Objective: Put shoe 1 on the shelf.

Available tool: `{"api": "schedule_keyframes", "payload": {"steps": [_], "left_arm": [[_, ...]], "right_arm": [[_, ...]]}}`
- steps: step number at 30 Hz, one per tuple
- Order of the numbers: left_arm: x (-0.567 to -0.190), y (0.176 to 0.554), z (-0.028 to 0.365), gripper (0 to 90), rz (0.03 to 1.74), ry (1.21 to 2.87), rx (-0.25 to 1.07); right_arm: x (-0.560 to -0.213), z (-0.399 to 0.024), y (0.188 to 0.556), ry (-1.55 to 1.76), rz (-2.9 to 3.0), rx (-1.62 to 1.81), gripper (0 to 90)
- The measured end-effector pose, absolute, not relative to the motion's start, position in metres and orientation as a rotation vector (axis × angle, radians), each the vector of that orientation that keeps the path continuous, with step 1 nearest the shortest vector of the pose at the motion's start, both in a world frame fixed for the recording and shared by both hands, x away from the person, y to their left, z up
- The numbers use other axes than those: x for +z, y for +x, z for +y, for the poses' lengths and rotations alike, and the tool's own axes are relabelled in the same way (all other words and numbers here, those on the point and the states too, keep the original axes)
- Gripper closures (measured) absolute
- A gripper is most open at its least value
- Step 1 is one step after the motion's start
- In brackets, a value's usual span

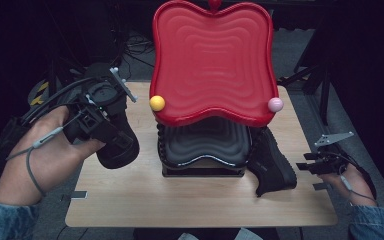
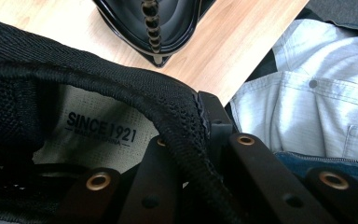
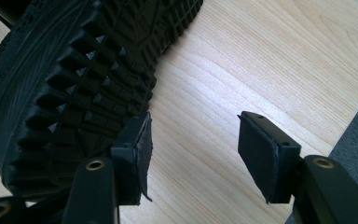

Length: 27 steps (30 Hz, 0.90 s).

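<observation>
From above, my left gripper [image 1: 97, 122] is clamped on the collar of a black mesh sneaker [image 1: 120, 145], held clear of the light wooden table [image 1: 200, 200] just left of the two-tier rack with its red wavy tray [image 1: 212, 60]. The second black sneaker [image 1: 272, 165] leans against the rack's right side, nearer my right gripper [image 1: 312, 164].

Along my left gripper, the jaws pinch the sneaker's knit collar [image 2: 182, 116]; the rack's black lower tray [image 2: 154, 23] lies ahead.

Along my right gripper, the jaws gape wide and empty; the treaded sole [image 3: 84, 70] sits to the left, just beside one pad [image 3: 135, 154], its long axis running away from me.
</observation>
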<state>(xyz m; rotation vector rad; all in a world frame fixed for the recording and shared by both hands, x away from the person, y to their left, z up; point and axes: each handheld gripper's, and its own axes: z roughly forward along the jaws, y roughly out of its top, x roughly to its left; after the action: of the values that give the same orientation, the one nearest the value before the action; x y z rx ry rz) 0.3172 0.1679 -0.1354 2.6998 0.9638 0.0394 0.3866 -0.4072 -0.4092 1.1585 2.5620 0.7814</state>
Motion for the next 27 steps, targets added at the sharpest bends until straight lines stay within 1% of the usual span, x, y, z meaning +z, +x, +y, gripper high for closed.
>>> {"api": "schedule_keyframes", "payload": {"steps": [10,18,24,27], "left_arm": [[-0.111,0.313,0.164,87.3,0.942,2.712,0.046],[-0.087,0.307,0.158,87.4,0.92,2.715,0.112],[-0.067,0.305,0.153,87.4,0.892,2.707,0.127],[-0.059,0.304,0.15,87.3,0.885,2.706,0.164]], "right_arm": [[-0.409,-0.41,0.386,1.154,2.558,0.785,45.1],[-0.409,-0.41,0.386,1.151,2.558,0.784,45.2],[-0.409,-0.41,0.385,1.155,2.562,0.783,45.4],[-0.41,-0.411,0.385,1.158,2.561,0.789,45.4]]}}
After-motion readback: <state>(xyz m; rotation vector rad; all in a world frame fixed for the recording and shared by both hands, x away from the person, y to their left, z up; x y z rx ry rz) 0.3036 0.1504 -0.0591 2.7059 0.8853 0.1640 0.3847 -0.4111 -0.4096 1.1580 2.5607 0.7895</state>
